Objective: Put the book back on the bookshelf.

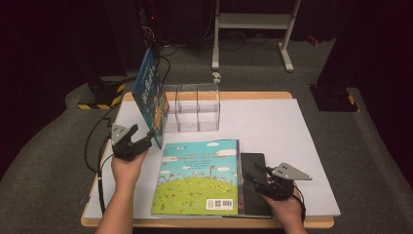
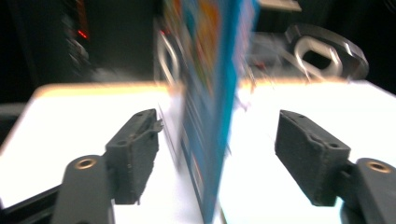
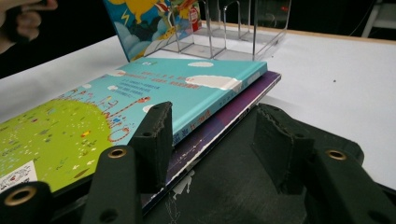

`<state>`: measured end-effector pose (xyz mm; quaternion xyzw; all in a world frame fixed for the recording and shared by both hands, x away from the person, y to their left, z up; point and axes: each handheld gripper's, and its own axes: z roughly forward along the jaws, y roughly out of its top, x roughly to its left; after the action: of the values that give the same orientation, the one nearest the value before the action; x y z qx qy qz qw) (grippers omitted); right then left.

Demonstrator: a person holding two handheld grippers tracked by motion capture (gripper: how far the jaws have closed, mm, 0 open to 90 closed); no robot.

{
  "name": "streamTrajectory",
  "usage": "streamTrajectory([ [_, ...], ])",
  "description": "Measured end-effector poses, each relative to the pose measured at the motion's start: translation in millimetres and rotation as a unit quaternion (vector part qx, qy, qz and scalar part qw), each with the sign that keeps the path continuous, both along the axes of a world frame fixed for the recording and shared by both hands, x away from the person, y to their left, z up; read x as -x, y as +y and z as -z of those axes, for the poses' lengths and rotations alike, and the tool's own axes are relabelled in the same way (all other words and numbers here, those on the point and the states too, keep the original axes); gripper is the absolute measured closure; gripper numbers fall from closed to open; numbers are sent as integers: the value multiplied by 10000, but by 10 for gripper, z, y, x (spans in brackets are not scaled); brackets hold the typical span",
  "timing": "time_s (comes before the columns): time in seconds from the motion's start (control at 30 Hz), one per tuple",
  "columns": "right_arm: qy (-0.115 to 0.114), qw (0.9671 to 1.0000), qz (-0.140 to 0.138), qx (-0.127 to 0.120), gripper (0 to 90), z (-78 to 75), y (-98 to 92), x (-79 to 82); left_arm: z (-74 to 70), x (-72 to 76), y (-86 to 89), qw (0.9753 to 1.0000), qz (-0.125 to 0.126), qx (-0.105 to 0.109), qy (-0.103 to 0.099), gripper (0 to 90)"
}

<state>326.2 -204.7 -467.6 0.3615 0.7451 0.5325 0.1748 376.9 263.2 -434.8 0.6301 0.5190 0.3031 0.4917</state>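
A book stack (image 1: 199,178) lies at the table's (image 1: 292,146) near edge. Behind it stands a divided rack (image 1: 192,107), an upright book (image 1: 151,95) leaning at its left.

A white table (image 1: 272,131) with a wooden edge stands on grey carpet (image 1: 370,146). Behind it, a white metal frame (image 1: 253,22) (perhaps a desk's legs) rises from the floor, and yellow-black striped bases (image 1: 100,100) sit at either side.

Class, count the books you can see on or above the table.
4: a blue book upright by the clear rack; a green-covered one lying flat atop a purple one and a black one. More may be hidden underneath.
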Motion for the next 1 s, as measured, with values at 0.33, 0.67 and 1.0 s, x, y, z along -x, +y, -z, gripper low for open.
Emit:
streamTrajectory([
  [0.33, 89, 9999, 31, 134, 430, 22, 37, -25, 448, 328, -80, 9926, 645, 86, 1025, 321],
  [0.67, 108, 9992, 216, 307, 349, 23, 60, -32, 688, 444, -231, 9802, 1148, 29, 1615, 262],
  [1.0, 163, 9991, 165, 353, 328, 2, 109, -52, 736, 507, -265, 9724, 1475, 197, 1795, 276],
])
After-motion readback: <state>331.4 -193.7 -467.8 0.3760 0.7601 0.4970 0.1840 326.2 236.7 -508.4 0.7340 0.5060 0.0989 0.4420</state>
